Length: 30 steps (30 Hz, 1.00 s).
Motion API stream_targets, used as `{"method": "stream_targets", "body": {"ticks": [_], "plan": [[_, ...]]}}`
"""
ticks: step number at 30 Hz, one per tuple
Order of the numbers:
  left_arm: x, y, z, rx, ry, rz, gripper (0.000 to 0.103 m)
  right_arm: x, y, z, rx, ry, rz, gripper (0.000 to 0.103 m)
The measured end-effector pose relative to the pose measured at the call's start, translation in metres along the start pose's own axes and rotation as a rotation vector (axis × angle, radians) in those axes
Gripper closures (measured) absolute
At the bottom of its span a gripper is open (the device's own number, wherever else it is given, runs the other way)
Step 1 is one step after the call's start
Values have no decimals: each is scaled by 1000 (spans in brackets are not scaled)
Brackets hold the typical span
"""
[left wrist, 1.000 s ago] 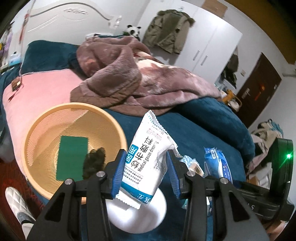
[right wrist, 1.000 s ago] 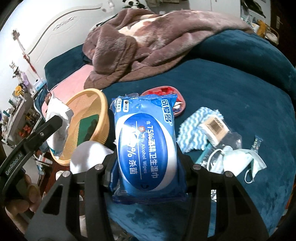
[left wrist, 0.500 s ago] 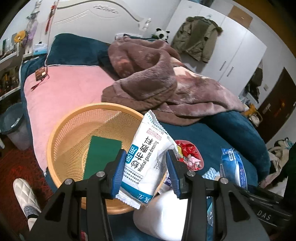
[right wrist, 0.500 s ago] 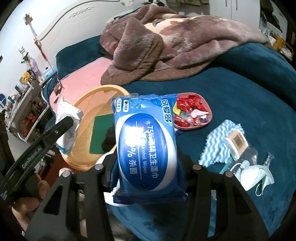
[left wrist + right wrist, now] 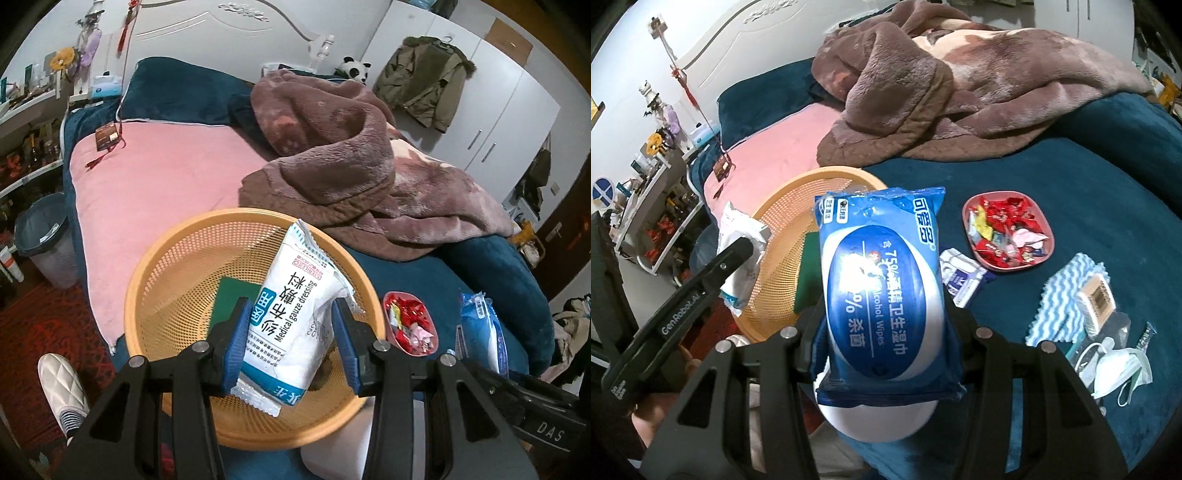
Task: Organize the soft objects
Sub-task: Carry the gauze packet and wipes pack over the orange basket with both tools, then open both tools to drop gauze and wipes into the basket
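Observation:
My left gripper point(image 5: 293, 343) is shut on a white medical gauze dressing pack point(image 5: 295, 314) and holds it above the orange mesh basket point(image 5: 166, 295), which lies on the bed. A green sponge point(image 5: 231, 299) lies inside the basket. My right gripper point(image 5: 886, 339) is shut on a blue alcohol wipes pack point(image 5: 882, 288) and holds it above the bed, right of the basket point(image 5: 775, 236). The left gripper with its gauze pack point(image 5: 738, 240) shows at the left of the right wrist view.
A pink tray of red candies point(image 5: 1010, 230) sits on the blue bedcover point(image 5: 1089, 177). A small white packet point(image 5: 960, 277), a blue wavy cloth point(image 5: 1060, 302) and a face mask point(image 5: 1119, 369) lie nearby. A brown blanket point(image 5: 351, 158) is heaped behind. A white round object point(image 5: 879, 421) sits below.
My left gripper has moved left and back with the gauze pack, now over the basket. My right gripper with the wipes pack has shifted toward the basket.

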<state>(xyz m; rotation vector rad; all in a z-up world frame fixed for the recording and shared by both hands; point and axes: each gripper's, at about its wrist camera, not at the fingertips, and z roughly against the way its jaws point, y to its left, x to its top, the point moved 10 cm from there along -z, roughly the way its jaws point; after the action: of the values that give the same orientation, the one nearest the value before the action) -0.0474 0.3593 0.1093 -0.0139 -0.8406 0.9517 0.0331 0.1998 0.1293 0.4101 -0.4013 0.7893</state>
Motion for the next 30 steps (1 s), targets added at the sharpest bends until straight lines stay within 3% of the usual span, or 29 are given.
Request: {"method": "stream_targets", "body": {"ticks": [21,24,25,26,28,30], "plan": [[18,59,-19,63,0,132,58,17,47,-46,75,76,18,52],[18,63,-21,71,3,138,57,22,52,-51,120,70,-2,50],[18,64,-22,71,4,143,50,26,56,-53,171,62,-24,49],[19,65,-23,73,3,151,33,28,59,-54,212,66,-46,49],[20,68,-24,80,2,164,8,29,57,-58,242,85,-98,35],[22,69,-22,81,-7,175,3,31,53,-56,235,75,-121,24]]}}
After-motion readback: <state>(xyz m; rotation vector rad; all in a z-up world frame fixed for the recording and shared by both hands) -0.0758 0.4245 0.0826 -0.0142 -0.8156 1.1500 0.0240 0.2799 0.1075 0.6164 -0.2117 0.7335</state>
